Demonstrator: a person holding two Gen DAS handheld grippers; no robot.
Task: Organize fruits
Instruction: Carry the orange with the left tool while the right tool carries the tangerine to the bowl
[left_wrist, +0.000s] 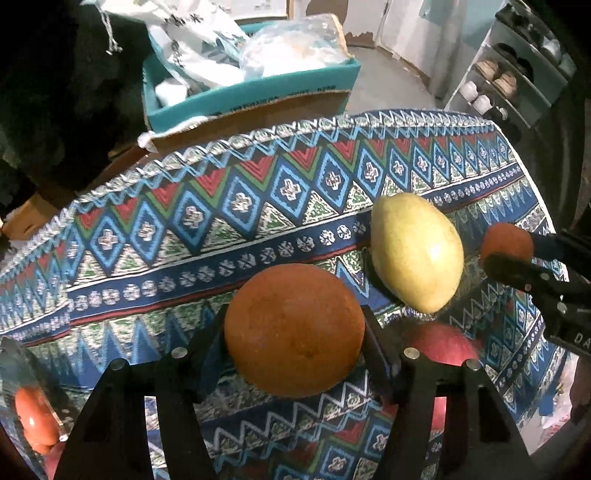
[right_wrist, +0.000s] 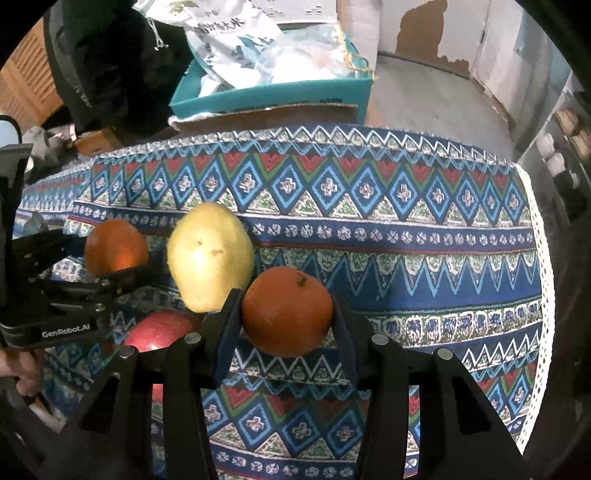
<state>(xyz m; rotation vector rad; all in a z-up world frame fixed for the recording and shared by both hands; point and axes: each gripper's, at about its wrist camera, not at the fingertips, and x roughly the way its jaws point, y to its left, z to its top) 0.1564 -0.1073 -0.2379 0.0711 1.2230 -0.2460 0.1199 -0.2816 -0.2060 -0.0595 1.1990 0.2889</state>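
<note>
On the patterned tablecloth (left_wrist: 184, 236), my left gripper (left_wrist: 295, 317) is shut on a large orange (left_wrist: 293, 328), with a pad pressing on each side. Just right of it lie a yellow-green pear (left_wrist: 415, 251) and a red apple (left_wrist: 443, 343), the apple partly behind my right finger. In the right wrist view my right gripper (right_wrist: 288, 295) is shut on a smaller orange (right_wrist: 288, 310) with a stem stub. The pear (right_wrist: 208, 254) and apple (right_wrist: 159, 332) sit to its left. Further left is the left gripper (right_wrist: 114, 254) with its orange (right_wrist: 116, 247).
A teal cardboard box (left_wrist: 255, 92) full of plastic bags stands beyond the table's far edge. A shoe rack (left_wrist: 509, 81) is at the far right. A clear bowl (left_wrist: 22, 369) holding orange-red fruit sits at the lower left. A hand (right_wrist: 22, 369) grips the left tool.
</note>
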